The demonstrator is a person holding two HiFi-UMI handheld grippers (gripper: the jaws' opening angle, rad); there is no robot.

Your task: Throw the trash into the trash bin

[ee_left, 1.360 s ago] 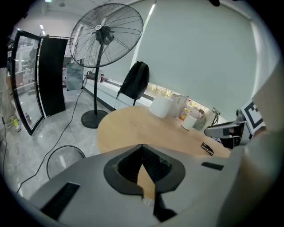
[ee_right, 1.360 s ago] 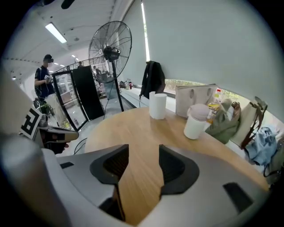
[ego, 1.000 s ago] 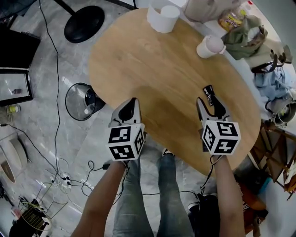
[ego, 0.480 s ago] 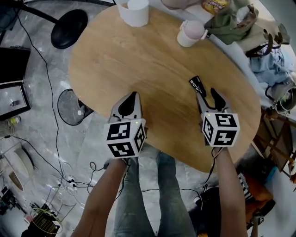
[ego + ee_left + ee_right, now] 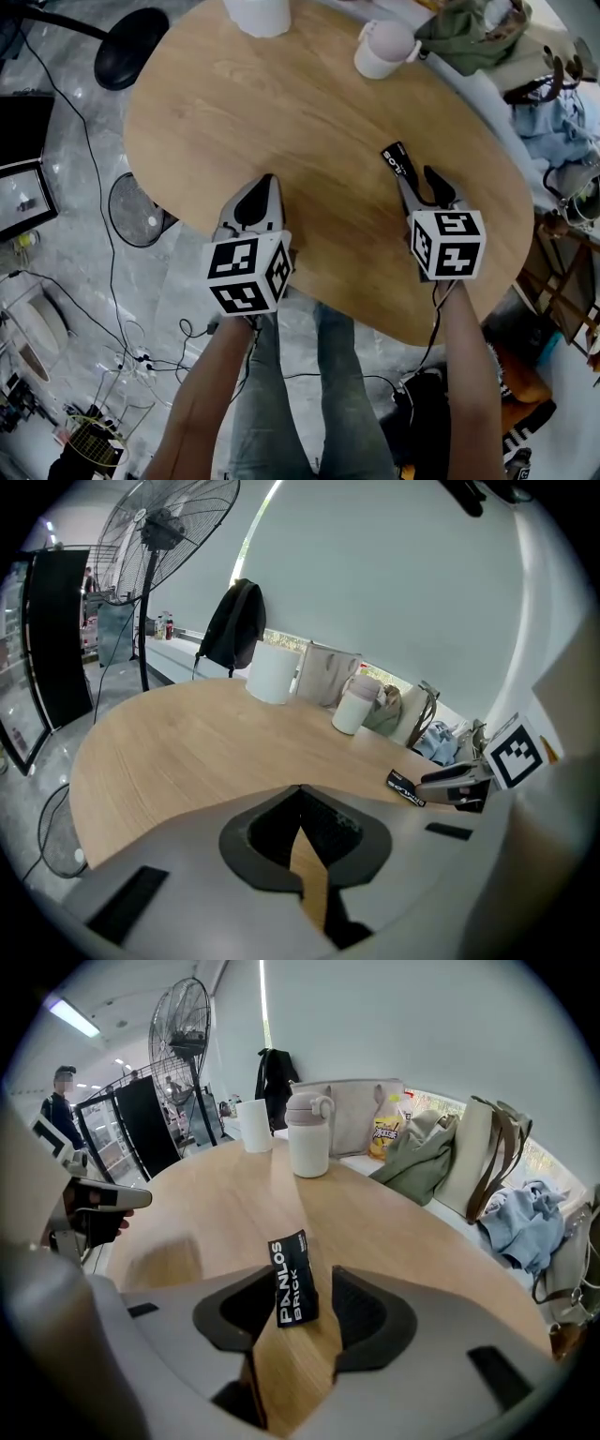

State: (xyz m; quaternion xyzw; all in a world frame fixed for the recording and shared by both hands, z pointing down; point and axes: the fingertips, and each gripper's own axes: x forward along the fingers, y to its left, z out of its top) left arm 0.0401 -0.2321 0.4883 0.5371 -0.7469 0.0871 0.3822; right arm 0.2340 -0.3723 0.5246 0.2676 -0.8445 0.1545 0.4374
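— Right tongs?
— Spread, just been closing. The black wrapper lies on the table, its near end between the tips, unpinched.
— Left tongs?
— Pressed together, empty, well left of the wrapper.

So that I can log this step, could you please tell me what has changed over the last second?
The right hand-held gripper has come forward and down over the black wrapper, which now lies between its jaws; they have just been closing but do not press it yet. The left hand-held gripper stays shut and empty. The wrapper still lies on the table.
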